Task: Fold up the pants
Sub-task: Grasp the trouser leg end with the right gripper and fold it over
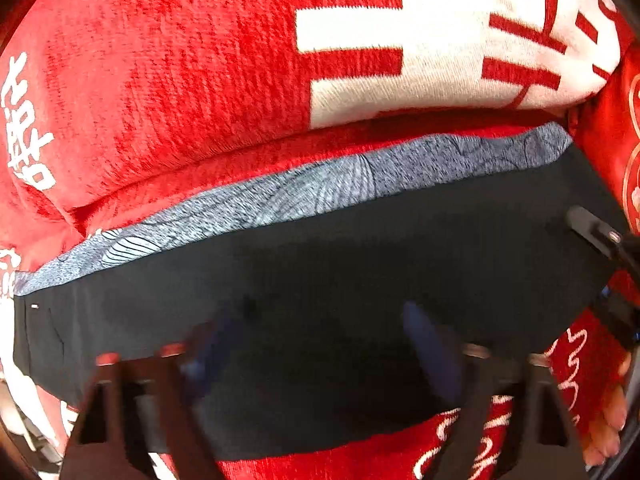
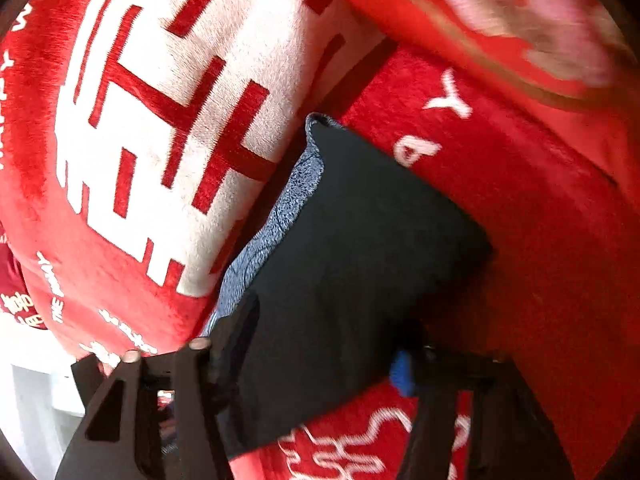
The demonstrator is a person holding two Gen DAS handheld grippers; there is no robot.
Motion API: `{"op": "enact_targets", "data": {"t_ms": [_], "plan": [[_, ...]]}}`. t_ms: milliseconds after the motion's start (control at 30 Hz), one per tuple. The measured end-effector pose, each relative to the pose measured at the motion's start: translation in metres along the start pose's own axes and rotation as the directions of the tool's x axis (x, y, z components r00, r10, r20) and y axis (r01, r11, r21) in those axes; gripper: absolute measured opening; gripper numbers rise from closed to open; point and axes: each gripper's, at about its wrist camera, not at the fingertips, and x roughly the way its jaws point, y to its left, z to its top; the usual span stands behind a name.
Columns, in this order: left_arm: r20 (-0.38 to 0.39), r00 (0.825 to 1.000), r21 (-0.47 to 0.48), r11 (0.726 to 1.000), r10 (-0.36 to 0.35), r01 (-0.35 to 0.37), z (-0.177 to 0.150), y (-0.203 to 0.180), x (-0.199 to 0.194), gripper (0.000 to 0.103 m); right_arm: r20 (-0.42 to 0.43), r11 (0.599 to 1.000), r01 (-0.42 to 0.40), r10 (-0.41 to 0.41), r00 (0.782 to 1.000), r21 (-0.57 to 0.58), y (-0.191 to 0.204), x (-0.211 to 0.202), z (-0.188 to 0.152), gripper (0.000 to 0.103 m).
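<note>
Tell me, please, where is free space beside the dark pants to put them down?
Free red blanket lies right of the folded dark pants in the right wrist view. Crowded: the red-and-white cushion presses along their grey patterned edge.

A plush red blanket (image 1: 168, 92) covers nearly everything behind the work area, its pile brushed in streaks. At one o'clock in the left wrist view a large white block (image 1: 440, 40) crossed by red bars bulges like a cushion; the right wrist view shows it at ten o'clock. Small white lettering (image 1: 28, 128) runs along the blanket at nine o'clock. A pale surface (image 2: 36, 380) shows at eight o'clock in the right wrist view. Light is bright and even.
</note>
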Motion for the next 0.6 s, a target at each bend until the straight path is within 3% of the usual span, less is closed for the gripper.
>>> {"op": "enact_targets", "data": {"t_ms": [33,67,167,267,333,600], "plan": [[-0.007,1.000,-0.009,1.000,-0.012,0.012,0.000,0.001,-0.001,0.073,-0.015,1.000,0.015,-0.015,1.000,0.009,0.002,0.003,0.002,0.020],[-0.005,1.000,-0.020,0.999,-0.026,0.026,0.000,0.003,-0.004,0.073,-0.025,1.000,0.012,-0.012,1.000,0.013,0.003,0.001,0.003,0.018],[0.036,0.998,-0.016,0.998,-0.052,0.053,-0.001,0.004,-0.015,0.073,-0.028,0.995,0.042,-0.045,0.999,-0.089,0.021,-0.007,0.002,0.015],[0.010,0.998,0.016,0.998,-0.057,0.057,-0.009,-0.010,0.006,0.073,-0.017,0.984,0.059,-0.063,0.998,-0.166,0.043,-0.014,0.001,0.014],[0.078,0.996,0.020,0.999,-0.042,0.040,-0.018,-0.015,0.007,0.073,-0.013,0.975,0.060,-0.064,0.998,-0.214,0.061,-0.019,-0.003,0.014],[0.152,0.987,0.051,0.997,-0.056,0.049,-0.037,-0.013,0.002,0.073,0.027,0.854,0.117,-0.120,0.992,-0.508,0.156,-0.022,-0.043,0.014]]}}
